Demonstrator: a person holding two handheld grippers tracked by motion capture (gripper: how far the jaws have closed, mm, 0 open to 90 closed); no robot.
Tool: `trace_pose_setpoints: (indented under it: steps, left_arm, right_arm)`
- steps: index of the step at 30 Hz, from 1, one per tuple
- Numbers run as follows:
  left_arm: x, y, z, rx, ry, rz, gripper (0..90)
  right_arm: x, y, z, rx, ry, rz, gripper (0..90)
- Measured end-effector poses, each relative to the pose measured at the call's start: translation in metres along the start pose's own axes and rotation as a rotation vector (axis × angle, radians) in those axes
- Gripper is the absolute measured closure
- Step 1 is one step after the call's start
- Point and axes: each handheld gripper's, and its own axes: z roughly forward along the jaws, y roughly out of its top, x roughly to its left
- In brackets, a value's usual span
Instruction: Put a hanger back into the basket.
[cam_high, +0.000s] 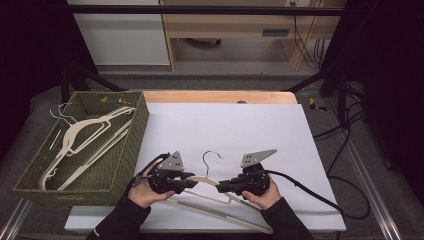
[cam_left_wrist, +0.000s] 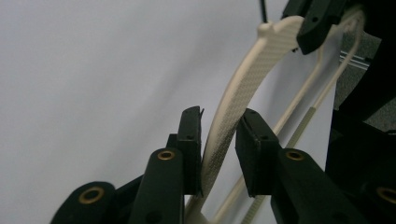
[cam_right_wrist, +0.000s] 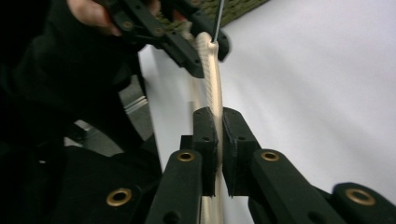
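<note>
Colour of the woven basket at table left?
Olive green woven basket; clearest in the high view.

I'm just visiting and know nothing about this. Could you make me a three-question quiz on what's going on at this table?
1. What do both grippers reach for?
2. True or false: the right gripper is clamped on the hanger.
3. The basket lies by which gripper: A left, B right?

Key:
1. The cream hanger on the white sheet.
2. True; its pads press on the hanger's arm.
3. A, by the left gripper, whose jaws have the hanger between them with a gap on one side.
</note>
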Motion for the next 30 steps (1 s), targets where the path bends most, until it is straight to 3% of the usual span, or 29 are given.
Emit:
trace_pose_setpoints:
  steps: [3, 8, 12, 14, 19, 25, 30]
  left_arm:
    - [-0.003, 0.002, -0.001, 0.002, -0.031, -0.004, 78.5]
    - [-0.009, 0.004, -0.004, -0.014, -0.075, -0.017, 83.0]
    - [-0.015, 0.007, -0.005, -0.032, -0.082, -0.021, 85.9]
    - [-0.018, 0.009, -0.007, -0.042, -0.046, -0.025, 86.5]
    - [-0.015, 0.008, -0.018, -0.089, 0.009, -0.068, 86.5]
    - [-0.008, 0.004, -0.029, -0.142, 0.108, -0.135, 86.5]
    - [-0.002, 0.002, -0.041, -0.194, 0.164, -0.174, 86.5]
  right_arm:
    - [0.000, 0.000, -0.002, 0.000, -0.066, -0.033, 78.6]
    - [0.002, 0.001, -0.007, -0.042, -0.113, -0.087, 72.5]
    - [0.003, 0.002, -0.012, -0.069, -0.155, -0.115, 65.0]
    - [0.004, 0.002, -0.015, -0.091, -0.184, -0.132, 59.6]
    - [0.001, 0.001, -0.030, -0.162, -0.237, -0.112, 46.8]
    - [-0.008, -0.004, -0.058, -0.293, -0.340, -0.076, 26.5]
    - [-0.017, -0.014, -0.077, -0.340, -0.424, -0.019, 14.0]
